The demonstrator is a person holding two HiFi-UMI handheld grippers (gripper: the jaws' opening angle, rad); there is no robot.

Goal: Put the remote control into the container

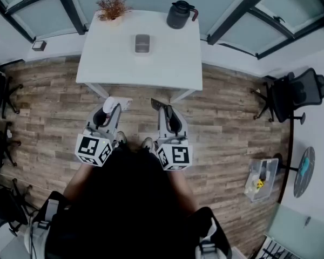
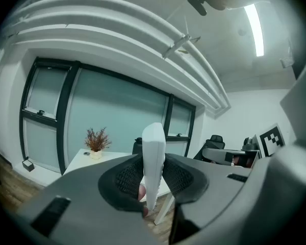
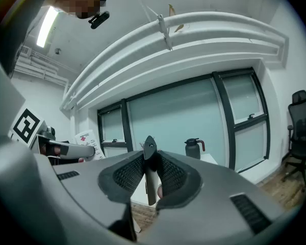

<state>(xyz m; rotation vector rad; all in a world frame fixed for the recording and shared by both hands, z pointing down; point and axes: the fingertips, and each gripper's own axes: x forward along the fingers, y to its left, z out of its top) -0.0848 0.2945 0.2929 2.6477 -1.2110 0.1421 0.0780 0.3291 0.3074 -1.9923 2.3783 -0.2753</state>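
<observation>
Found left gripper (image 2: pixel 153 173) clamped on slim white plastic remote control (image 2: pixel 154 143), right gripper (image 3: pixel 151 173) on thin dark slab (image 3: pixel 149 151), both short of white table (image 1: pixel 167 63) bearing small grey container (image 1: pixel 142 43). Judged edgewise pinch liable to slip.

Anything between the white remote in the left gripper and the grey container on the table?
Nothing visible. The white remote is clamped in the left gripper; only wood floor and open tabletop separate it from the grey container. The plant and black jug stand at the table's far corners.
</observation>
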